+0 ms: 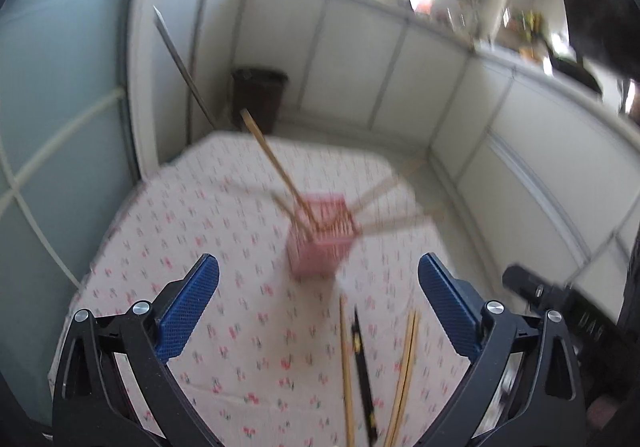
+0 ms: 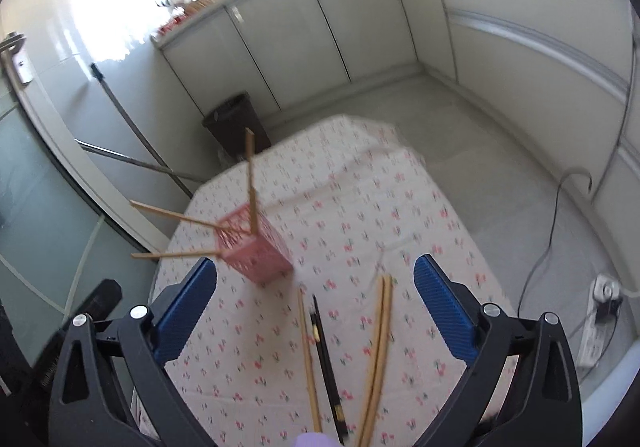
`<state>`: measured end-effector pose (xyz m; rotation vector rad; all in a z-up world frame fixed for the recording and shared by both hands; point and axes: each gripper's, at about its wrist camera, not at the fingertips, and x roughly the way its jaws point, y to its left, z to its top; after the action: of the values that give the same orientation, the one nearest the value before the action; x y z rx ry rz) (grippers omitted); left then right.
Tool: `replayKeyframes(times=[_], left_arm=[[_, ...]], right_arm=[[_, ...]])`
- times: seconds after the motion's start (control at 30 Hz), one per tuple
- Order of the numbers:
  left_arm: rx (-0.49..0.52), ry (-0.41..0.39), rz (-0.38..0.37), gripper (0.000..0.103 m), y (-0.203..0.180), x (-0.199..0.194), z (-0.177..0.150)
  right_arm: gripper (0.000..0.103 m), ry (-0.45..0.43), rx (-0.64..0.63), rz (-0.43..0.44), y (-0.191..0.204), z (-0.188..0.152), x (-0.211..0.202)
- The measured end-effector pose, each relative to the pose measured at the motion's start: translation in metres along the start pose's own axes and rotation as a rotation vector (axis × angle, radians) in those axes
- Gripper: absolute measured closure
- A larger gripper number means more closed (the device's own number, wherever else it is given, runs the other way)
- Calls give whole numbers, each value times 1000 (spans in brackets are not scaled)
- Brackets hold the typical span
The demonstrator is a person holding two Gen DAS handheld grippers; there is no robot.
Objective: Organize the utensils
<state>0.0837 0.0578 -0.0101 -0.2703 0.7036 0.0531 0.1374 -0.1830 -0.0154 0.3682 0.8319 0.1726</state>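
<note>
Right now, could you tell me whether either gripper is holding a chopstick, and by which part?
Nothing is held: the left gripper and right gripper are both open above the chopsticks lying on the table.

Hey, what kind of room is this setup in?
Most likely a home kitchen or enclosed balcony. A run of white cabinets with a cluttered countertop sits below a bright window, a dark trash bin stands on the floor, and chopsticks sit in a pink holder on a floral tablecloth.
</note>
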Motion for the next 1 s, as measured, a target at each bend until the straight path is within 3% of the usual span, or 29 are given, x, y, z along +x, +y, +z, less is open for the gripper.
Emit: replayKeyframes(times=[0.2,0.23,0.33,0.63,0.73,0.9,1.0], left_arm=[[117,293,45,7,-22,77,-49],[127,341,55,7,-22,92,-57],[85,446,69,7,-16,126,-74],[10,440,170,7,-9,175,-70],[-49,404,223,7,1,181,-65],[-100,405,210,7,4,190,-61],[-100,402,239,7,0,196,-60]], right_arm=[[7,186,182,-109,-69,-17,47],[7,251,231,-114,-84,-21,58],[7,343,333,-92,-105,-34,73],[7,428,371,-119,-113,-44,82],[7,457,374,-97,-113,-46,84],[7,486,404,-97,-117,-49,87],[7,497,413,-100,-119,-51,88]])
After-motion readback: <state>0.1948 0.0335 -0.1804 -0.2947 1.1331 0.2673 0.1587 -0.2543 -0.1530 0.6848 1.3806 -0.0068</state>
